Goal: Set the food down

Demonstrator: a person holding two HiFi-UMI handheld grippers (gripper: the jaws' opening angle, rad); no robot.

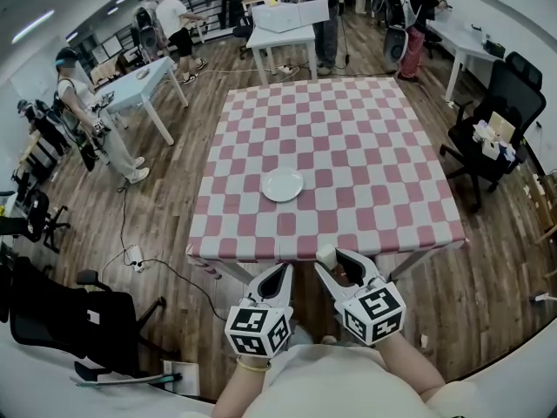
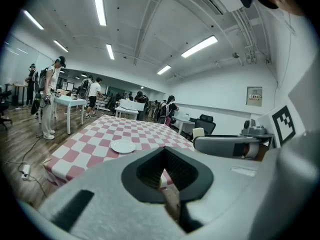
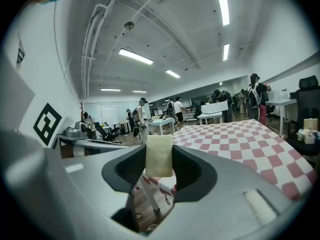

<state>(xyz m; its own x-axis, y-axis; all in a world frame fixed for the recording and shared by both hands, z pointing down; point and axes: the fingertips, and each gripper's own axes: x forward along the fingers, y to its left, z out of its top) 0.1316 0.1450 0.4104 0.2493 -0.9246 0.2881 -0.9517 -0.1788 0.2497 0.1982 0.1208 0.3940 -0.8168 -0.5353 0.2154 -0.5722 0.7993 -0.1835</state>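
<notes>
Food, a pale block, is pinched between the right gripper's jaws, just short of the table edge. The plate lies well ahead of them. Best carried level over the plate and lowered before easing the grip; the left gripper's jaws are pressed together, empty.

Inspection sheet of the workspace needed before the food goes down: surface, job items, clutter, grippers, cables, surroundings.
Surface: table under a pink-and-white checked cloth, lying flat.
Job's things: white plate, empty, on the near half of the table; pale block of food not yet over the table.
Clutter: nothing seen on the table.
Grippers: right gripper shut on the food; left gripper with jaws together, nothing between them; both short of the table's near edge.
Cables: power strip with a cable on the floor, left of the table.
Surroundings: people standing at left; office chair at right.
</notes>
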